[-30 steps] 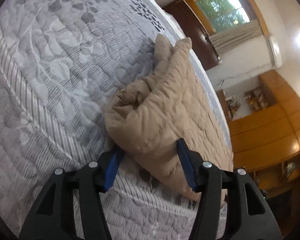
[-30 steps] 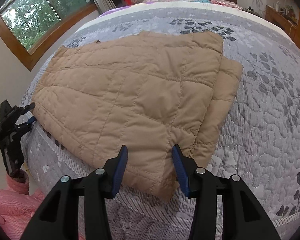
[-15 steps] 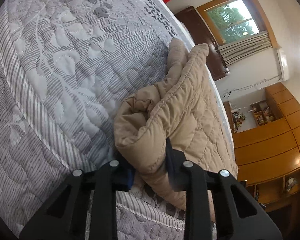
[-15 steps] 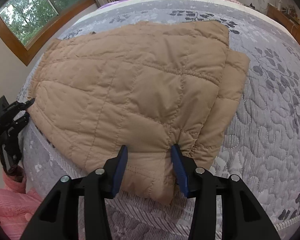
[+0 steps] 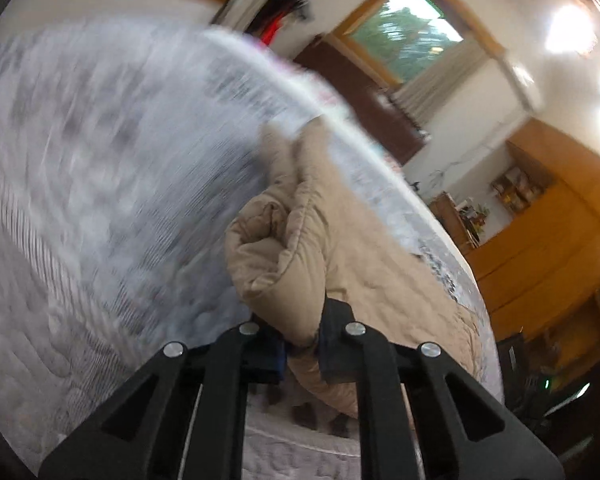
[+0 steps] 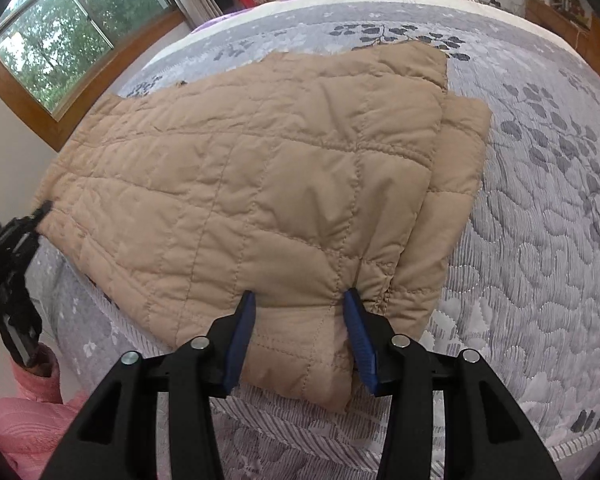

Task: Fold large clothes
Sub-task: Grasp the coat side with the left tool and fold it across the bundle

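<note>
A tan quilted jacket (image 6: 268, 184) lies partly folded on a grey floral bedspread (image 6: 540, 208). In the left wrist view my left gripper (image 5: 302, 344) is shut on a bunched corner of the jacket (image 5: 300, 264) and lifts it off the bed; that view is blurred by motion. In the right wrist view my right gripper (image 6: 300, 312) is open, its blue-padded fingers (image 6: 242, 332) straddling the jacket's near hem. The left gripper also shows at the far left of the right wrist view (image 6: 16, 240), at the jacket's left edge.
The bedspread (image 5: 80, 200) fills most of both views. A window (image 6: 72, 32) and wall stand to the left of the bed. Orange wooden cabinets (image 5: 548, 248) stand on the far side. A pink cloth (image 6: 24, 424) shows at the lower left.
My left gripper has closed on the jacket's corner and is lifting it, swinging fast. My right gripper has pushed further onto the hem and stays open.
</note>
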`<state>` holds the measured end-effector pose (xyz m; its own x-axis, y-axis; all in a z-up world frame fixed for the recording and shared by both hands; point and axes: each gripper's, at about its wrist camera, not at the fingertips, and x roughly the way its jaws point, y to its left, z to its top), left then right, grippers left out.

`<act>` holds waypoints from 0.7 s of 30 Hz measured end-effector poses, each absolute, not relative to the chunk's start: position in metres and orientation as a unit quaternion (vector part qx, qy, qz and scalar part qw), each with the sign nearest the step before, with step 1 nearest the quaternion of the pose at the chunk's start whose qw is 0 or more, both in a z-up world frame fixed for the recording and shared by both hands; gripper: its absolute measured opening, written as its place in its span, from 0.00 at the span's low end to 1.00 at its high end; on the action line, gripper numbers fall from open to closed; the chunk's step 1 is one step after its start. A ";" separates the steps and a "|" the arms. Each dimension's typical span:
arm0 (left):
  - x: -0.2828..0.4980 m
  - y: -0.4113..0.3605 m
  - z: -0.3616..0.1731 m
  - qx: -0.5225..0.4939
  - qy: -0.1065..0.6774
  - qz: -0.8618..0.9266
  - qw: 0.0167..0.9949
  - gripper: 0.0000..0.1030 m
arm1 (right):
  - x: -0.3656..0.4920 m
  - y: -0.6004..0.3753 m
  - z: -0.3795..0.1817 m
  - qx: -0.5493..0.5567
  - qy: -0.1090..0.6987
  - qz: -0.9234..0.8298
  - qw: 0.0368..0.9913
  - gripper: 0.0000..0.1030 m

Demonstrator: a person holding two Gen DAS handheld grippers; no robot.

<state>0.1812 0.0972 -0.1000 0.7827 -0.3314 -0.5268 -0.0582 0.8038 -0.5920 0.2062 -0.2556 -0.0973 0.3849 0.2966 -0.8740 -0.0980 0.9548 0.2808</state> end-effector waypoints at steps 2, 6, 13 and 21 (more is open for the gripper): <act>0.178 0.076 -0.076 -0.257 0.297 -0.096 0.915 0.09 | 0.207 -0.255 -0.096 0.091 0.544 0.117 0.826 0.45; 0.174 0.036 -0.047 -0.187 0.273 -0.135 0.934 0.09 | 0.209 -0.253 -0.093 0.089 0.548 0.112 0.824 0.45; 0.176 -0.029 -0.027 -0.095 0.266 -0.230 0.931 0.09 | 0.208 -0.252 -0.092 0.096 0.555 0.104 0.819 0.45; 0.181 -0.095 -0.048 -0.016 0.305 -0.316 0.898 0.09 | 0.210 -0.255 -0.093 0.105 0.556 0.103 0.818 0.45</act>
